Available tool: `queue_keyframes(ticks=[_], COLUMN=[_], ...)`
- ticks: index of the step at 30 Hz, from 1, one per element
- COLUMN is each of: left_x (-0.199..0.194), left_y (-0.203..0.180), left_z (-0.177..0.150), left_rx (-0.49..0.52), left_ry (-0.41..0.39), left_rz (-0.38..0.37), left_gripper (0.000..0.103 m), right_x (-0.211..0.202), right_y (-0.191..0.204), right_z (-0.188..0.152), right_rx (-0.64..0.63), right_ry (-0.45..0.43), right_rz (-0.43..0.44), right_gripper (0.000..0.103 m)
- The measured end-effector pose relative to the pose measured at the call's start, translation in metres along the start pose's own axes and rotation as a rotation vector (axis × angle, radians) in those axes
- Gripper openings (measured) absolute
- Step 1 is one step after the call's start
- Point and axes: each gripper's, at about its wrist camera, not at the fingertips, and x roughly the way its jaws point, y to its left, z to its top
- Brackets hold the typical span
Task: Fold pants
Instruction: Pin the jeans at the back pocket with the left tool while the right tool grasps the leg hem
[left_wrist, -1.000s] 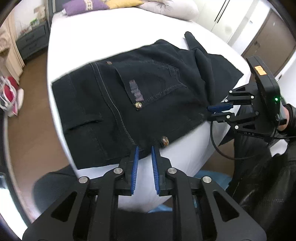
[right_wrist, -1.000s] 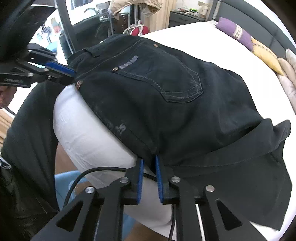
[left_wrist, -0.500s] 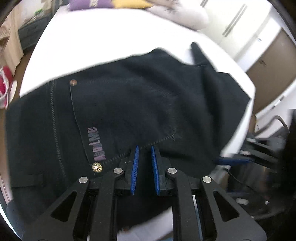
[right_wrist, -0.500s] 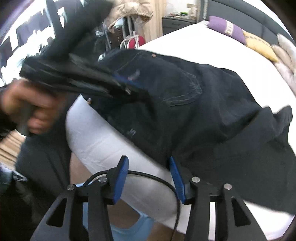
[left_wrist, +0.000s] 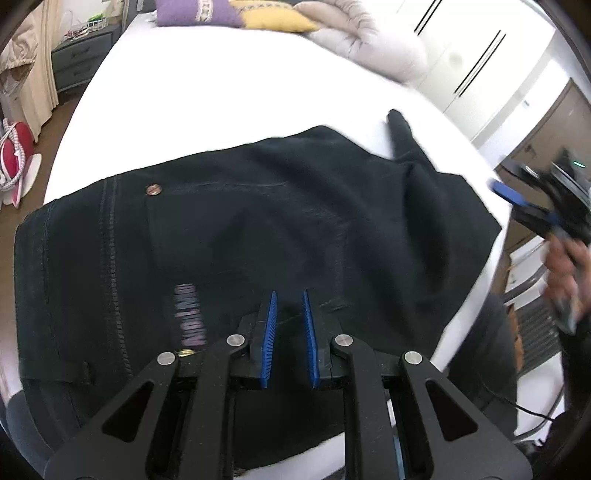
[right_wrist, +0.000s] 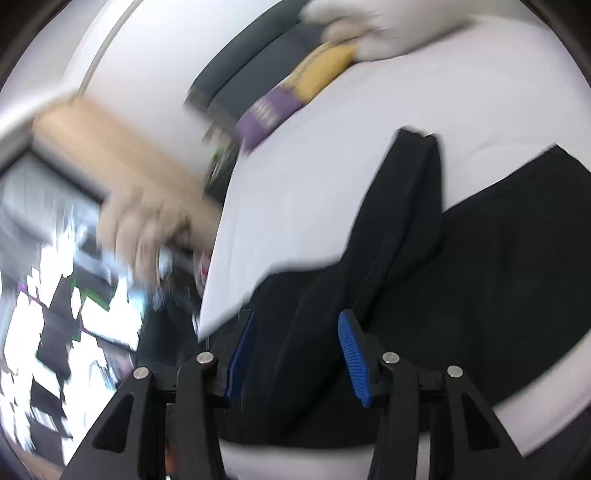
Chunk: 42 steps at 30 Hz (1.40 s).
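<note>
Here the black pants lie spread on the white bed, seat side up, waistband toward nine o'clock in the left wrist view and the legs bunched toward three o'clock near the mattress edge. The left hand-held gripper sits over the back pocket at about six o'clock; its blue pads stand close together with a narrow gap between them, and dark denim shows in that gap, though I cannot tell for sure whether cloth is actually pinched or merely lies beneath. The right hand-held gripper is spread wide above a ridge of fabric, holding nothing; its view is heavily smeared, so detail there is poor. In the left wrist view that same right tool shows at three o'clock, off the bed edge and apart from the cloth.

In my judgement the step in hand is re-gripping between folds: the garment looks partly doubled, not yet a tidy packet. The next move likely calls for the right tool to settle, close on the leg end, and carry it toward the waistband, while the left anchors the seat so the layers do not slide.
</note>
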Motion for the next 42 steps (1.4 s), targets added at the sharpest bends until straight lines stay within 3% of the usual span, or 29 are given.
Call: queue_keyframes(ticks=[3,5,10,19,22,27,28,30,31,34,36,38,42], left_x=[0.027,0.031,0.039,0.049,0.045,0.038,0.038,0.038,0.037,0.037,0.037,0.037,0.036], left_y=[0.011,0.024,0.021,0.021,0.025,0.031,0.031,0.030,0.030,0.029,0.028,0.029,0.027], left_z=[-0.004,-0.005,0.002,0.006,0.004,0.001,0.001,0.001,0.002,0.002,0.002,0.002,0.002], left_rx=[-0.046,-0.094,-0.076,-0.087,-0.088,-0.078,-0.077,-0.076,-0.076,-0.076,-0.073,-0.071,-0.068], left_ry=[0.071,0.054,0.079,0.086,0.087,0.087,0.088,0.088,0.089,0.091,0.092,0.091,0.086], left_rz=[0.019,-0.022,-0.022,-0.029,-0.033,-0.033,-0.033,-0.029,-0.028,-0.024,-0.023,-0.023,-0.013], left_gripper=[0.014,0.014,0.014,0.014,0.014,0.014,0.014,0.014,0.014,0.014,0.014,0.014,0.014], right_x=[0.019,0.033,0.076,0.125,0.126,0.134,0.138,0.145,0.146,0.140,0.125,0.100,0.011], right_y=[-0.042,-0.056,-0.067,-0.118,-0.135,-0.143,-0.143,-0.139,-0.138,-0.136,-0.135,-0.135,-0.134], right_z=[0.040,0.050,0.078,0.100,0.099,0.108,0.112,0.117,0.118,0.121,0.123,0.125,0.124], right_rx=[0.234,0.319,0.347,0.487,0.526,0.568,0.565,0.525,0.506,0.485,0.462,0.449,0.424], right_ry=[-0.067,-0.084,-0.065,-0.028,-0.039,-0.069,-0.061,-0.036,-0.029,-0.045,-0.074,-0.122,-0.286], right_rz=[0.071,0.090,0.072,-0.064,-0.042,0.078,0.091,0.084,0.079,0.087,0.078,0.083,0.068], right_gripper=[0.051,0.051,0.051,0.051,0.051,0.051,0.049,0.033,0.018,0.007,0.006,0.006,0.006])
